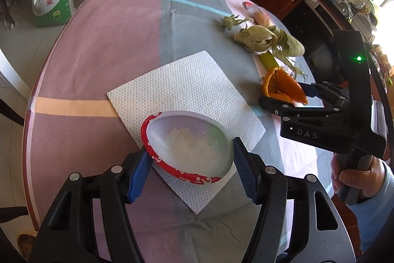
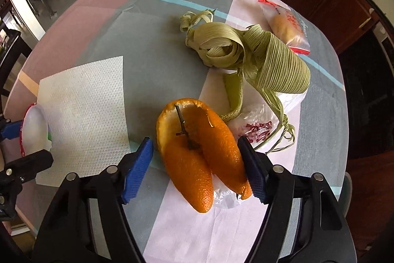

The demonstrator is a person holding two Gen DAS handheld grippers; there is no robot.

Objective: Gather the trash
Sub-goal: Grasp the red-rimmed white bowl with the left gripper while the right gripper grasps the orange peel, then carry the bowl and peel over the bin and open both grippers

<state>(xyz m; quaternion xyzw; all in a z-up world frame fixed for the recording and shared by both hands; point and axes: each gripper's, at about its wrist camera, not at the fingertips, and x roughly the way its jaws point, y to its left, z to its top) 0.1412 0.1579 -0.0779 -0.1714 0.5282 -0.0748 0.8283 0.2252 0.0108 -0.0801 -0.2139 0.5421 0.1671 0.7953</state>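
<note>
Blue-padded fingers of our left gripper sit closest to the lens, squeezing a paper bowl by its red rim so that it buckles into an oval; we judge it firmly held. Largest of all is the round table under its blocked pink and grey cloth, and on it a white paper towel lies flat beneath the bowl. The bowl holds only a pale smear of residue, as far as we can tell.

Next in size, a heap of curled green husks rests further off, with a zip bag beyond it holding something pale we cannot name. A crumpled clear wrapper lies under the husks' trailing strands.

Our right gripper stands partly open around the orange peel. The right pad touches the peel's flank, while the left pad stands just clear, so we do not count it as gripped. The peel's long axis runs away from the gripper, roughly along the fingers, so the jaws close across its narrow width. A short dry stem lies in the peel's fold.

We judge the right hand the nearer to the peel, with the bowl just beside it, ready to receive scraps.
</note>
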